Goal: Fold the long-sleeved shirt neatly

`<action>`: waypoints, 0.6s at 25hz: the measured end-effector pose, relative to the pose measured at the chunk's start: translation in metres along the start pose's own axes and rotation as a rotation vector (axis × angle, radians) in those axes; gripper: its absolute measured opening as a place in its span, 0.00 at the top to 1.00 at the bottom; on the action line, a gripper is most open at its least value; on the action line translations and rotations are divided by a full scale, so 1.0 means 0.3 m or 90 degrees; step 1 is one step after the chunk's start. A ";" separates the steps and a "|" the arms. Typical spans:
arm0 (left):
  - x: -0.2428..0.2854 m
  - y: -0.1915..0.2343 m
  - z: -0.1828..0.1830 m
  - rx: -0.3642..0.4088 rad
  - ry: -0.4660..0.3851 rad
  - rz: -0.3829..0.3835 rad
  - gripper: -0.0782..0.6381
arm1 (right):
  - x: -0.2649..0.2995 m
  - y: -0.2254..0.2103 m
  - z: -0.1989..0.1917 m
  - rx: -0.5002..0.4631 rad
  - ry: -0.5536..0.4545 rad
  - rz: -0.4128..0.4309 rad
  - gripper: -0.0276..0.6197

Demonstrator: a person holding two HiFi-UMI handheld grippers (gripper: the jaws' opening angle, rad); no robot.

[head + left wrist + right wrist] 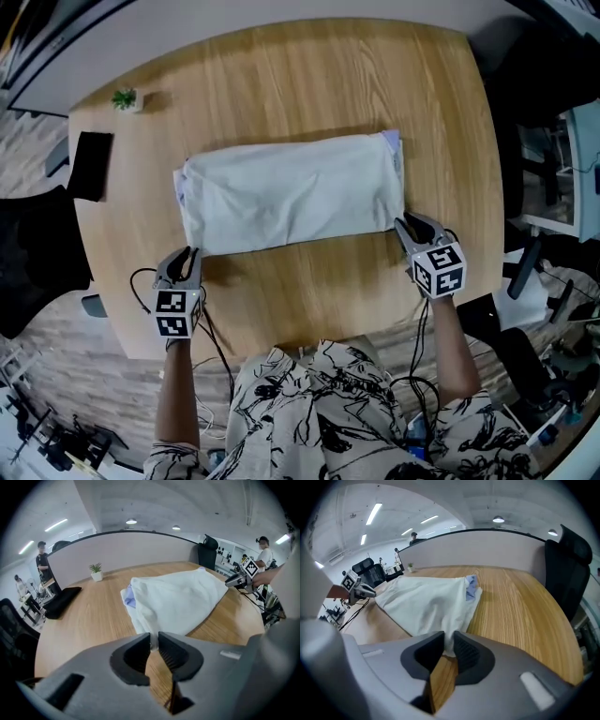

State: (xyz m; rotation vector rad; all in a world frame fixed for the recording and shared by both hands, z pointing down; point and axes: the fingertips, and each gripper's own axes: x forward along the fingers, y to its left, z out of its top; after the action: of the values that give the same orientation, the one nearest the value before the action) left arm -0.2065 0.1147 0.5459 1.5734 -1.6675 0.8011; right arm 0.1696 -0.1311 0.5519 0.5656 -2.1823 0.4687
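The left hand-held gripper (191,254) is reaching onto the near left part of the round bench (309,75), its grey shells curving in to dark ribbed pads. In the left gripper view (154,637) the jaws are standing only a narrow slit apart and are pinching the near left corner of the long-sleeved shirt (291,192), a sliver of white cloth filling the gap at the tips. Its marker cube (176,313), white with black squares, is sitting just behind the jaws.

Further back on the left, a flat black case (91,165) is lying at the bench edge, and a small potted plant (125,98) in a white pot is standing beyond it. The benchtop is showing pale wood with a fine straight grain.

The shirt is lying across the middle of the bench, folded into a long soft rectangle of off-white fabric with shallow wrinkles. A lilac layer (395,143) is peeking out at the right end, and a little at the left end too.

The right hand-held gripper (406,225) is meeting the shirt's near right corner. In the right gripper view (448,637) its jaws are nearly together and are gripping that corner, the cloth rising in a slack tent up to the pads. A black office chair (569,569) is standing beyond the bench on that side.
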 end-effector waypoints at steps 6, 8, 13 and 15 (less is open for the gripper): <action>-0.024 0.015 0.006 0.008 -0.011 0.017 0.87 | -0.021 -0.008 -0.002 -0.025 0.012 -0.041 0.91; -0.046 0.041 -0.008 -0.030 -0.018 0.034 0.87 | -0.047 -0.029 -0.011 -0.014 0.004 -0.062 0.91; -0.028 0.021 -0.048 -0.026 -0.002 0.020 0.81 | -0.032 -0.012 -0.066 -0.013 0.029 -0.039 0.87; -0.045 0.022 -0.008 -0.052 -0.033 0.001 0.67 | -0.050 -0.005 -0.025 0.002 0.000 -0.020 0.76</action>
State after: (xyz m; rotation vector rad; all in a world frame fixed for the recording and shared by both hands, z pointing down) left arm -0.2127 0.1247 0.5361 1.5492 -1.7170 0.6898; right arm 0.1837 -0.1250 0.5448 0.6010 -2.1696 0.4550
